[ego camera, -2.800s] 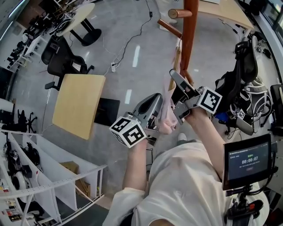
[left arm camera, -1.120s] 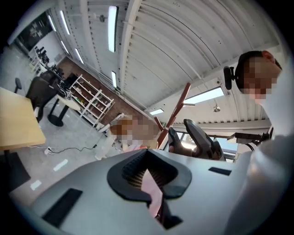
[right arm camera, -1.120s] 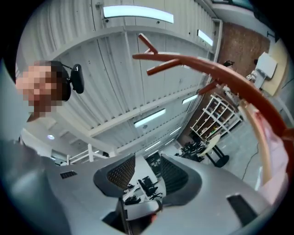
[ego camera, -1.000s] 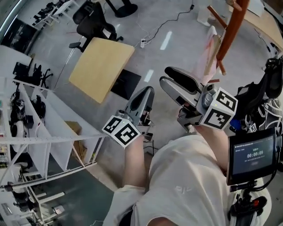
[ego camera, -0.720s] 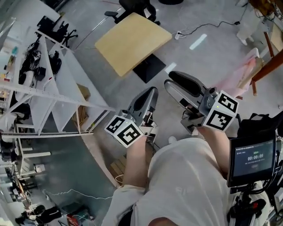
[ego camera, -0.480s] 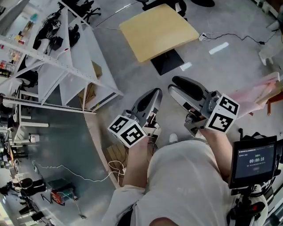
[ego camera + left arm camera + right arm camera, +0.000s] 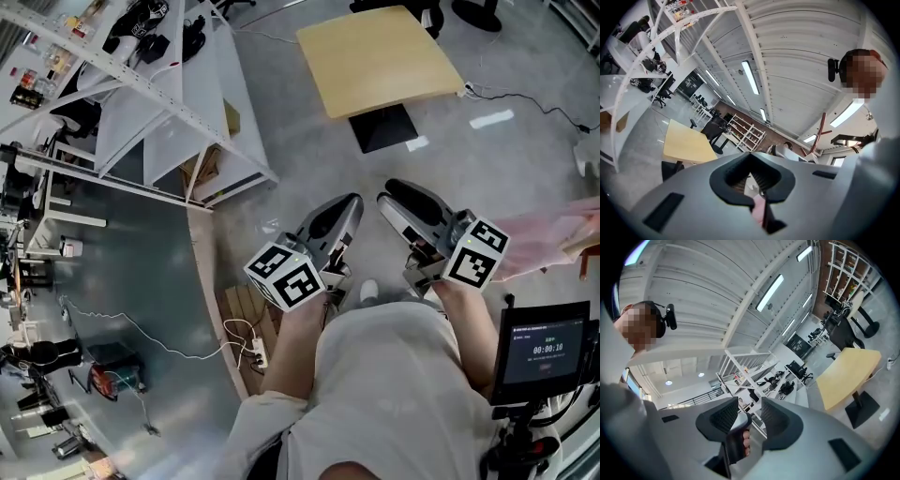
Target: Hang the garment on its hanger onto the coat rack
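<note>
1. Tongs first, from the head view: your left tongs are closed on nothing and your right tongs gape empty. The pink garment hangs well apart at the right edge.
2. Left gripper view: the jaws meet with nothing between them. The coat rack stands far off.
3. Right gripper view: your jaws stand apart, holding nothing. The hanging looks done, and little seems left.

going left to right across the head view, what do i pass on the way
white shelf rack → left gripper → right gripper → pink garment
</note>
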`<state>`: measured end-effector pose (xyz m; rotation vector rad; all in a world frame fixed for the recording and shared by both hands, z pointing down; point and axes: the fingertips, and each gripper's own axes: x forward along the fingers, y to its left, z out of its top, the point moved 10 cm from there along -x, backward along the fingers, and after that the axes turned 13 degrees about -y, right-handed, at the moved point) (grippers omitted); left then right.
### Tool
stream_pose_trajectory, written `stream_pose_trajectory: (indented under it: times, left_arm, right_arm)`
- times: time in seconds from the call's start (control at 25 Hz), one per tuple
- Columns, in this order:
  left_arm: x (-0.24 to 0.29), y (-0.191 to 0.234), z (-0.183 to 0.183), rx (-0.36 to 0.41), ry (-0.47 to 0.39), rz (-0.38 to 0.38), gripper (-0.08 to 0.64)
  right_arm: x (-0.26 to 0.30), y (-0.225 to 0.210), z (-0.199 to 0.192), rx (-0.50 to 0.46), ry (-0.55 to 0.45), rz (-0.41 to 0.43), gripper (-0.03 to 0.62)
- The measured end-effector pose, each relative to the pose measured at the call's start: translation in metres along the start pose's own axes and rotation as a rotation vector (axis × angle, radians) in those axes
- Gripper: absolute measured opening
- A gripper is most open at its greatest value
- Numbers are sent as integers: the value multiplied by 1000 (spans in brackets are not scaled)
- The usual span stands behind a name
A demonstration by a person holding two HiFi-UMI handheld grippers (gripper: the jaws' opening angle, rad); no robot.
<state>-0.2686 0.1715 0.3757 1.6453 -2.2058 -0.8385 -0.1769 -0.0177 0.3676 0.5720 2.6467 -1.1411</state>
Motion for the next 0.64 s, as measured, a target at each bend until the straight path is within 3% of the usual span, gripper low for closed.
stream_pose_trajectory:
  times: [0.44,0.64]
  left_arm:
    - [15,2,-9,-15,51,-36,6]
    - [16,5,-6,-5,34,-5,6]
  right_arm:
    - [-11,-14,-1,12,-26,-82,160]
    - [-3,-22,3,17,-20,-62,160]
